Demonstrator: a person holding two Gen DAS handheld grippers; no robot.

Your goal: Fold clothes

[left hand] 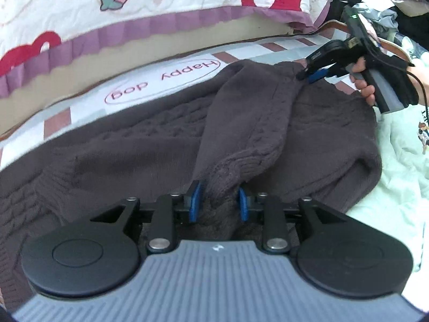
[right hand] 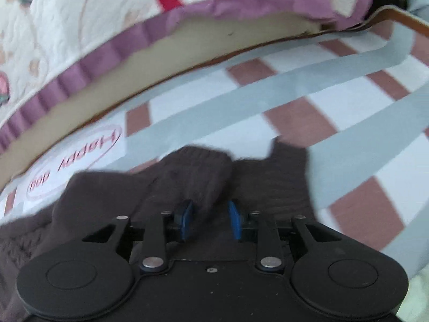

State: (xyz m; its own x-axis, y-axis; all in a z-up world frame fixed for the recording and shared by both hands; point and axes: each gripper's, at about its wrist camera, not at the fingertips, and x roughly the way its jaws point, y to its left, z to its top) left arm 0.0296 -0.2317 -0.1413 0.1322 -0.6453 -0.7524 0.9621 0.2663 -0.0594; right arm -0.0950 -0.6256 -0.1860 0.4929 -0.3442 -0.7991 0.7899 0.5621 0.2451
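A dark brown cable-knit sweater [left hand: 120,147] lies spread on the bed. One sleeve is folded across its body as a raised ridge running between the two grippers. My left gripper [left hand: 218,202] is at the near end of that ridge, its blue pads closed on a thick bunch of knit. At the far right a hand [left hand: 362,80] holds my right gripper [left hand: 301,75], which is pinched on the sweater's far edge. In the right wrist view the right gripper [right hand: 210,218] has the ribbed cuff of the sweater [right hand: 187,171] between its pads. That view is blurred.
The checked bed sheet [left hand: 161,77] carries a "Happy dog" label. Behind it lies a white quilt [left hand: 161,0] with a purple hem and strawberry and bear prints. A pale green garment [left hand: 402,161] lies right of the sweater. A heap of clothes [left hand: 388,0] fills the far right corner.
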